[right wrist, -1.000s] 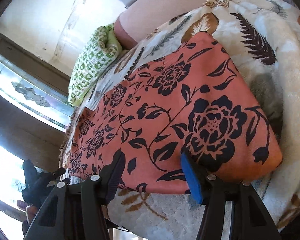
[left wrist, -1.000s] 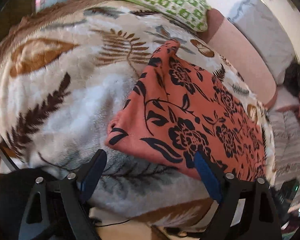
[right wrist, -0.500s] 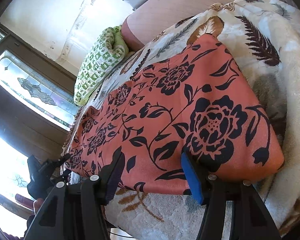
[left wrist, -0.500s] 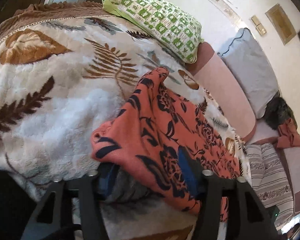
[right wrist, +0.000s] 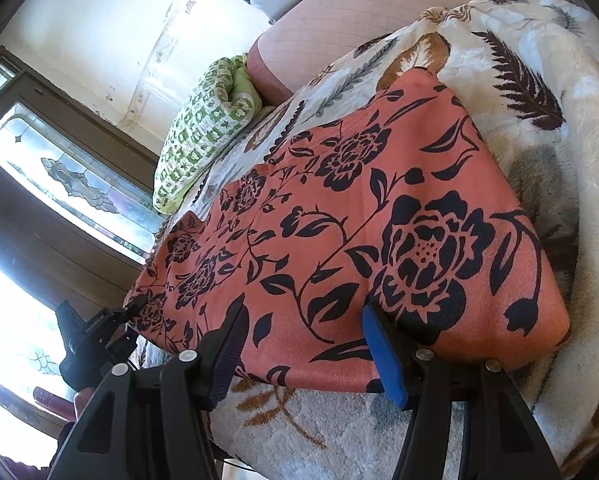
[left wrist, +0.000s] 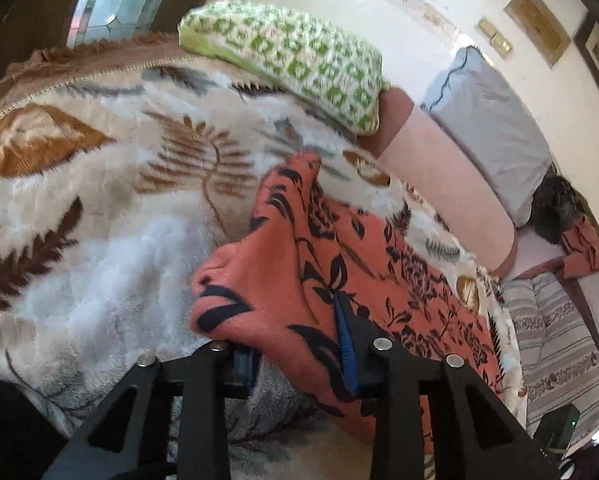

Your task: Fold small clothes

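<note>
On plush blanket (left wrist: 99,216) — smooth floral cloth (right wrist: 379,208).

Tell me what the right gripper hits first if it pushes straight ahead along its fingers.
The right gripper is open, and the near edge of the orange floral cloth already lies between its fingers. Going straight on, it would probably meet that cloth first, with the leaf-print blanket beneath it; depth is unclear.
</note>
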### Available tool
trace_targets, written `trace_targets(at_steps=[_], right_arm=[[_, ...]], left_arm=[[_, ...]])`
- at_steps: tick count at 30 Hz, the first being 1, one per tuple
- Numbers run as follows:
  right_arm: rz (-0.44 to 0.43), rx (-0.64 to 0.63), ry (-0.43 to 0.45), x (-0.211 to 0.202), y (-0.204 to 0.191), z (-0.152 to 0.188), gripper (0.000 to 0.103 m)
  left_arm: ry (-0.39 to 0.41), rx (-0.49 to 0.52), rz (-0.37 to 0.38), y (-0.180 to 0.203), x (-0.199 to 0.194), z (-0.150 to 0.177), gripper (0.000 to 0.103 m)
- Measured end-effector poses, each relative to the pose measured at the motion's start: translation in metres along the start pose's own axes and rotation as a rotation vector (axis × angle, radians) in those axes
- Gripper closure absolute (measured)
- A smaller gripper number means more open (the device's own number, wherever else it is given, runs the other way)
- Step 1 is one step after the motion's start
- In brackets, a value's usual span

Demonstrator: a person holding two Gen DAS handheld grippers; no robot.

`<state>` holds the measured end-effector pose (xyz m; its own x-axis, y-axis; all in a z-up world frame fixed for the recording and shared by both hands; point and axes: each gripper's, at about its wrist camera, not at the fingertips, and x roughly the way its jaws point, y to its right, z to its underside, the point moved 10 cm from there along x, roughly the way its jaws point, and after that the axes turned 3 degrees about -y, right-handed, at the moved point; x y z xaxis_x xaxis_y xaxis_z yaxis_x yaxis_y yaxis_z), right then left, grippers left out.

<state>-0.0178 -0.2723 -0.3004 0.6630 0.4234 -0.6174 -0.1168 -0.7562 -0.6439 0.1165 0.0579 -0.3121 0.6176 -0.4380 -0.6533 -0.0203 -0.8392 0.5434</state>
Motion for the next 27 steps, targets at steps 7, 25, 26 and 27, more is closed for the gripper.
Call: trace_targets(at_steps=[7,25,26,27], right_arm=[[-0.01,-0.011,0.005,0.0,-0.002,0.0,0.037],[-0.348,0.289,0.034,-0.007,0.011,-0.035,0.033],[-0.374,0.312,0.042,-0.01,0.013,-0.038,0.033],[-0.417,0.348,0.056,-0.013,0.016,-0.042,0.033]], left_arm=[[-0.017,-0.014,-0.015,0.002,0.012,0.003,0.07],[0.084,0.548,0.076,0.198,-0.019,0.001,0.084],[0.071,0.591,0.095,0.219,-0.014,0.011,0.084],[0.06,0.616,0.108,0.234,-0.01,0.018,0.084]])
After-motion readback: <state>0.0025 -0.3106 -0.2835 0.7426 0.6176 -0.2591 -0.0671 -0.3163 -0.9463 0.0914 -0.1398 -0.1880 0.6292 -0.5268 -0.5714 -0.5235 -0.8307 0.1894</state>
